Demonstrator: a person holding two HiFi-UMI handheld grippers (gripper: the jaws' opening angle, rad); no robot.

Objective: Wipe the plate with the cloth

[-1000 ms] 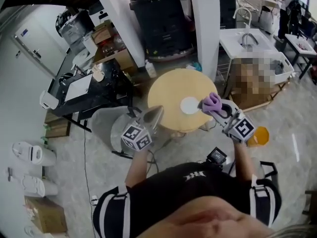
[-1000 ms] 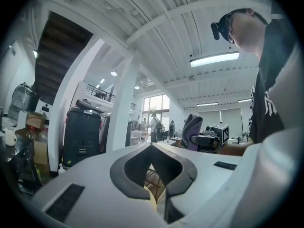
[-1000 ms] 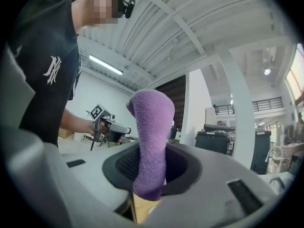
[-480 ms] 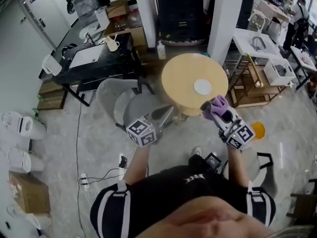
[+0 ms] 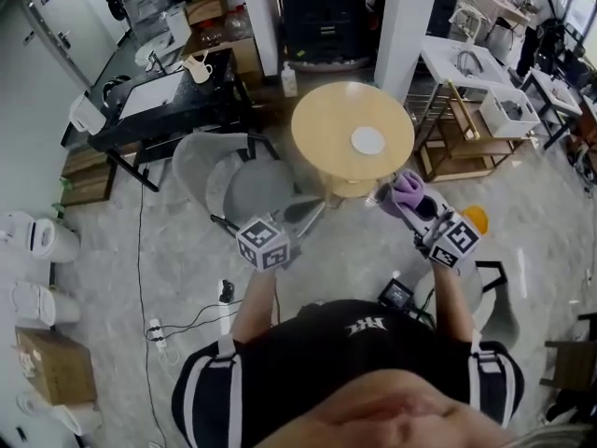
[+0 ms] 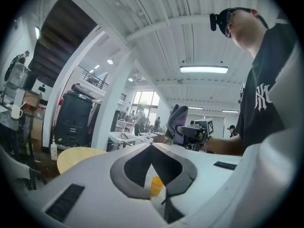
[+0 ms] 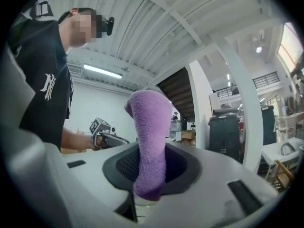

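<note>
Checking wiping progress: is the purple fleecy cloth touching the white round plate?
No, the purple cloth in the right gripper is off the wooden table, apart from the white plate.

An open, loft-like lab or workshop floor.
From where I stand there is a ribbed white ceiling point(image 6: 156, 8) with a strip light point(image 6: 204, 69), a white pillar point(image 5: 403, 17), a black desk point(image 5: 177, 110) crowded with gear, a sink unit point(image 5: 462, 63), a round wooden table point(image 5: 326, 129), a cardboard box point(image 5: 51, 367) and power cables point(image 5: 177, 325) trailing over the pale stone floor point(image 5: 140, 250).

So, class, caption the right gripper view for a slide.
Right gripper clamping a fuzzy purple cloth between its jaws.
</note>
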